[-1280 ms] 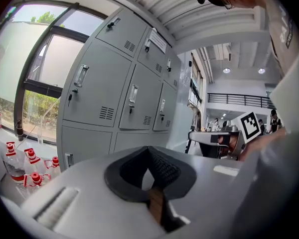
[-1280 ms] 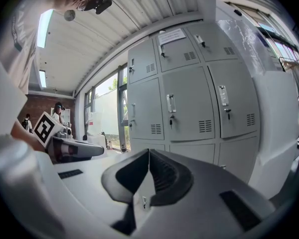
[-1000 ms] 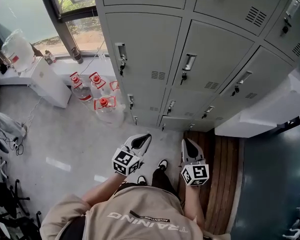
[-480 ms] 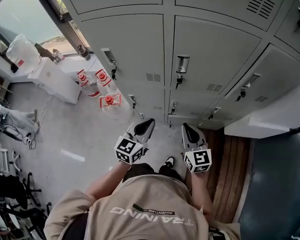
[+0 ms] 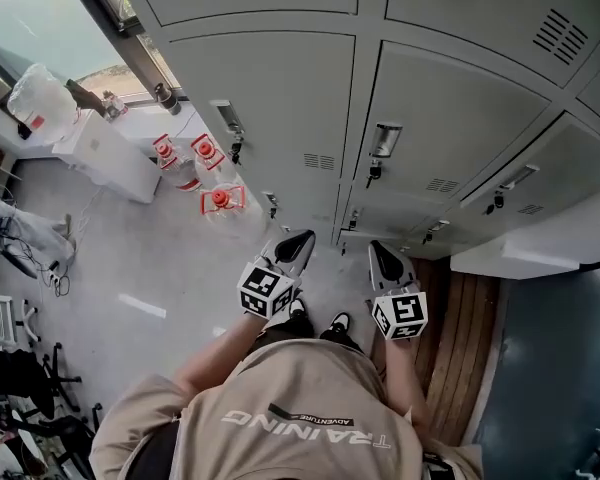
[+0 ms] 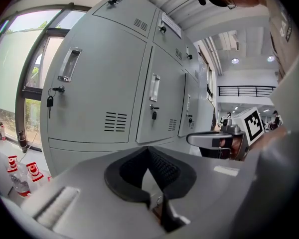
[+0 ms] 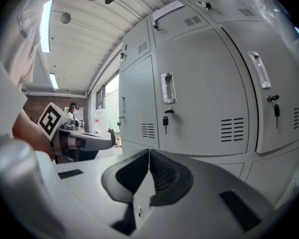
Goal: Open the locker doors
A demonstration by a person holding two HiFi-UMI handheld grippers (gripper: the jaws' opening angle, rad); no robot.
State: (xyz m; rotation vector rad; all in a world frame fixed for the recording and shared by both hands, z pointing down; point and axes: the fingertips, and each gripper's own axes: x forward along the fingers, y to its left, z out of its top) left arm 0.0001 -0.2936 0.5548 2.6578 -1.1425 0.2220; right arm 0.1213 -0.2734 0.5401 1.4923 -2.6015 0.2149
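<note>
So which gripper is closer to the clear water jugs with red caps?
Left. The left gripper hangs just right of the clear red-capped water jugs; the right gripper lies farther right.

My shirt carries the only print I can read: "TRAINING" in large white letters, with a small dark strip reading "ADVENTURE" just beside it. Both are upside down in the head view. A white label is on an upper locker door, its print too small to read.
</note>
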